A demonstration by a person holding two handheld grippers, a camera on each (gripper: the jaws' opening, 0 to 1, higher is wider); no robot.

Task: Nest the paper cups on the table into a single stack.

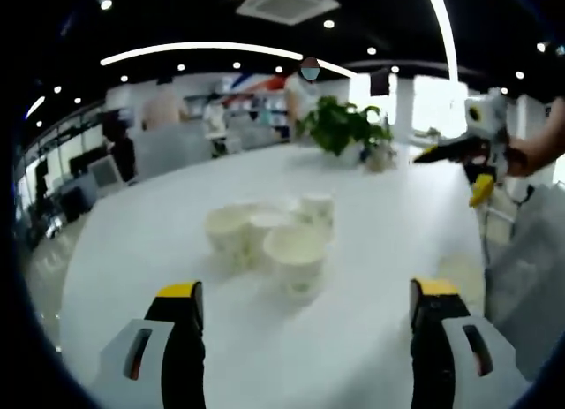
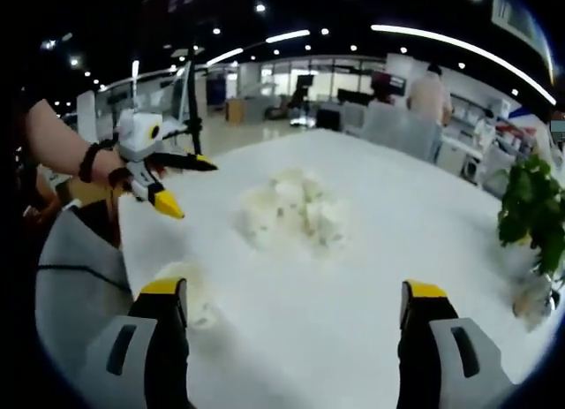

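On the white desk (image 1: 132, 250), loose paper cups (image 1: 274, 237) sit clustered, unstacked; left tool (image 1: 305, 307) and right tool (image 2: 296, 307) both spread, empty.

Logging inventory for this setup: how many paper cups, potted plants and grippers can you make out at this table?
Paper cups: 4 distinct in the blurred cluster
Potted plants: 1
Grippers: 2, left gripper and right gripper
Total: 7

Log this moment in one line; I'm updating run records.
white paper cups: clustered, unstacked | left claw: open, empty | right claw: open, empty | white round table
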